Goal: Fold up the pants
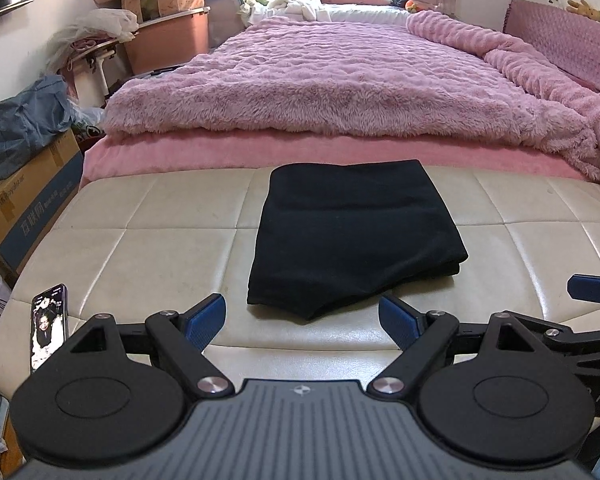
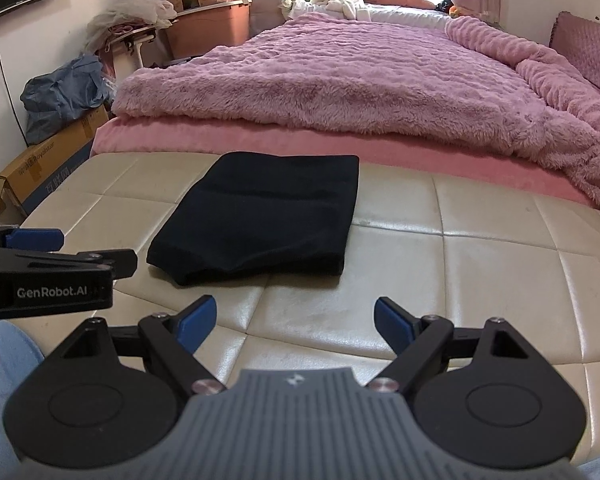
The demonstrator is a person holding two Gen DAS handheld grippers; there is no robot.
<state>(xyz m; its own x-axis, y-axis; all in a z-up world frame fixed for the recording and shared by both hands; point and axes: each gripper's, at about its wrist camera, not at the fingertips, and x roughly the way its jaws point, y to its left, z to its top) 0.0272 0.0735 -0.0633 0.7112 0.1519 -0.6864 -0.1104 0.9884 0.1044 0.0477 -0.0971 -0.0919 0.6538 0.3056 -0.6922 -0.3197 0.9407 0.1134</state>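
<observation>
Black pants point(image 1: 352, 236) lie folded into a compact rectangle on the cream leather bench point(image 1: 148, 248); the right wrist view shows the same pants point(image 2: 260, 224) left of centre on the bench point(image 2: 460, 264). My left gripper point(image 1: 302, 322) hovers open just short of the bundle's near edge, nothing between its blue pads. My right gripper point(image 2: 294, 320) is open too, a little back from the pants and to their right, holding nothing. The left gripper's body point(image 2: 52, 276) shows at the right view's left edge.
A phone point(image 1: 49, 326) lies on the bench's left near corner. Behind the bench is a bed with a pink fluffy blanket point(image 1: 340, 80). Cardboard boxes point(image 1: 28, 208), bags and a storage bin point(image 1: 168, 36) crowd the floor on the left.
</observation>
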